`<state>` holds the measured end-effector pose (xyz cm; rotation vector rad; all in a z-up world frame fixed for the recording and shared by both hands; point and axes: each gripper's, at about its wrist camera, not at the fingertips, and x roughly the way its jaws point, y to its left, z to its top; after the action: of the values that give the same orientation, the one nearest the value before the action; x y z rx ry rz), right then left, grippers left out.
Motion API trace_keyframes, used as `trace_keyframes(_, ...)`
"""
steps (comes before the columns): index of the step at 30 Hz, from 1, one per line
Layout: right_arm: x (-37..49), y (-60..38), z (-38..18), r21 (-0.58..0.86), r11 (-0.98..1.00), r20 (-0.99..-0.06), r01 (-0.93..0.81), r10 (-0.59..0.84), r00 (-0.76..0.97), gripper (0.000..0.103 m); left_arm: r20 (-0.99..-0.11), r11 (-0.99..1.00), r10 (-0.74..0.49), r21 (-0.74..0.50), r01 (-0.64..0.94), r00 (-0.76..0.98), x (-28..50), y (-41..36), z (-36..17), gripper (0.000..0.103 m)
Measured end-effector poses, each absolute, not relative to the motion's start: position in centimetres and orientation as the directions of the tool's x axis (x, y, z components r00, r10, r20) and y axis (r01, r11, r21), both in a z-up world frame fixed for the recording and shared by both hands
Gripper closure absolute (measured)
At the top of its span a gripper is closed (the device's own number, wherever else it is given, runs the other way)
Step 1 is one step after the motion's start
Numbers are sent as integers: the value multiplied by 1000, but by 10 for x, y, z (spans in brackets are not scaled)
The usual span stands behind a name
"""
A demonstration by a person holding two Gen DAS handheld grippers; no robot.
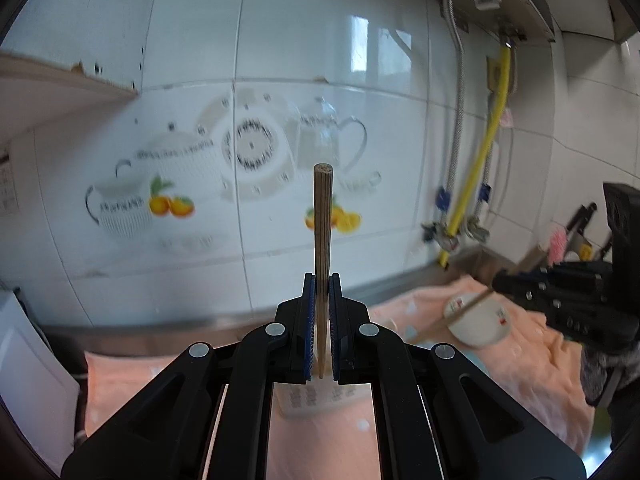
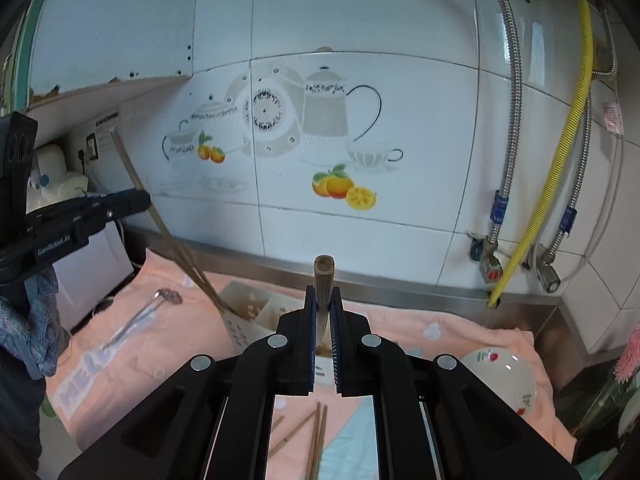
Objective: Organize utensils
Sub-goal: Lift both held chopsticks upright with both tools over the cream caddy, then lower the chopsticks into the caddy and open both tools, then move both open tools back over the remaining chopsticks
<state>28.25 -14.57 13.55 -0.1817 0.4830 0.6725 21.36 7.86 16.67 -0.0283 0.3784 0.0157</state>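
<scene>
Left fingers (image 1: 322, 280) are pinching a wooden chopstick (image 1: 322, 216) upright; right fingers (image 2: 323, 292) are clamping another chopstick (image 2: 323, 276), both above the pink cloth (image 2: 460, 332) on the bench. Utensil holder (image 2: 244, 312), spoon (image 2: 140, 312) and bowl (image 2: 504, 380) are lying apart below, loose chopsticks (image 2: 316, 432) nearest.

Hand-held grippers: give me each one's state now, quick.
Left hand-held gripper: closed on chopsticks.
Right hand-held gripper: closed on a chopstick.
</scene>
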Motion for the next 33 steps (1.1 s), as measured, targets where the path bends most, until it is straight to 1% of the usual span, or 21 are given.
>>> trace_keyframes(6,302,-133,127,3,774,-503,-633,549,668,97,-373,998,52,-13,-61,926,238,84,155,98)
trace_keyframes(12,314,-125,106,2,776,-542,-631,531,651,97,-434,995,35,-68,-71,900,256,95,121,98)
trace_keyframes(19,324,-115,81,13,773,-585,-634,520,622,97,-500,994,15,-87,-68,866,264,98,92,97)
trace_keyframes(22,327,-110,73,21,772,-597,-635,519,611,97,-512,994,19,-87,-73,859,265,98,87,97)
trace_keyframes(25,328,-107,68,21,772,-603,-635,516,608,96,-517,993,16,-90,-72,856,263,99,84,95)
trace_keyframes(26,328,-107,67,24,773,-603,-634,517,607,96,-517,993,12,-92,-70,856,262,99,84,92)
trace_keyframes(27,328,-108,67,25,775,-602,-632,516,609,96,-515,993,12,-94,-71,857,261,99,85,82)
trace_keyframes(28,329,-108,67,27,776,-600,-630,516,611,93,-511,992,15,-98,-75,859,259,99,85,77)
trace_keyframes(29,329,-109,67,32,775,-599,-631,520,609,91,-509,992,12,-102,-75,861,258,99,86,68)
trace_keyframes(30,328,-110,67,31,778,-596,-627,518,614,88,-506,992,13,-103,-75,862,256,99,86,64)
trace_keyframes(31,327,-111,68,29,780,-594,-625,517,617,83,-504,992,16,-101,-77,864,254,98,87,64)
trace_keyframes(32,326,-113,69,27,780,-589,-625,517,620,81,-502,992,13,-100,-73,865,252,97,88,63)
trace_keyframes(33,324,-115,71,25,782,-584,-623,517,626,78,-500,993,12,-99,-71,866,249,96,88,59)
